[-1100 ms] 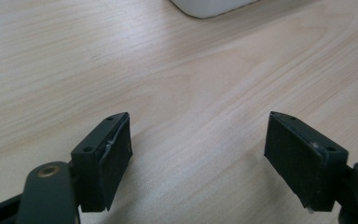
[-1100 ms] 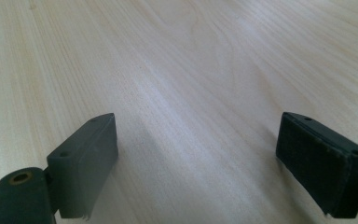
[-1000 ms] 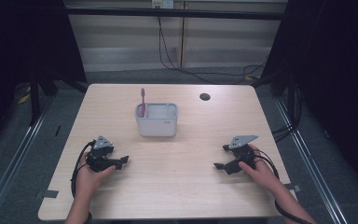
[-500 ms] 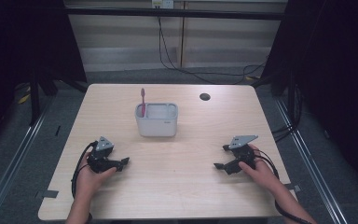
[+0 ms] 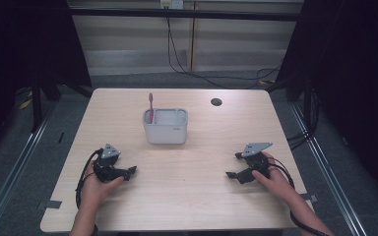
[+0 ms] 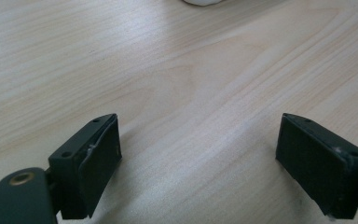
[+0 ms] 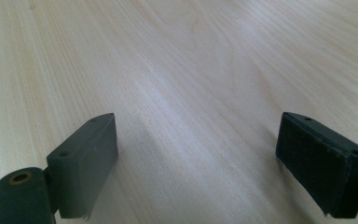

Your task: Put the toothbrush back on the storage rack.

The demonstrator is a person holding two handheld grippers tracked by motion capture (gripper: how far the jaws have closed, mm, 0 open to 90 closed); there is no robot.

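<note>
A white bin (image 5: 166,132) stands at the middle of the wooden table (image 5: 197,196), with a pink toothbrush (image 5: 150,105) upright in its left end. My left gripper (image 5: 130,170) rests on the table front left of the bin, held by a hand and pointing right. In the left gripper view its jaws (image 6: 198,122) stand wide apart over bare wood; they have just been opening, with nothing between them. My right gripper (image 5: 233,165) lies front right, pointing left. It is open over bare wood (image 7: 196,120).
A small dark round hole (image 5: 216,102) sits near the table's far edge, right of the bin. The bin's bottom edge (image 6: 200,2) shows at the top of the left gripper view. Cables trail from both grippers toward the front edge. Dark floor surrounds the table.
</note>
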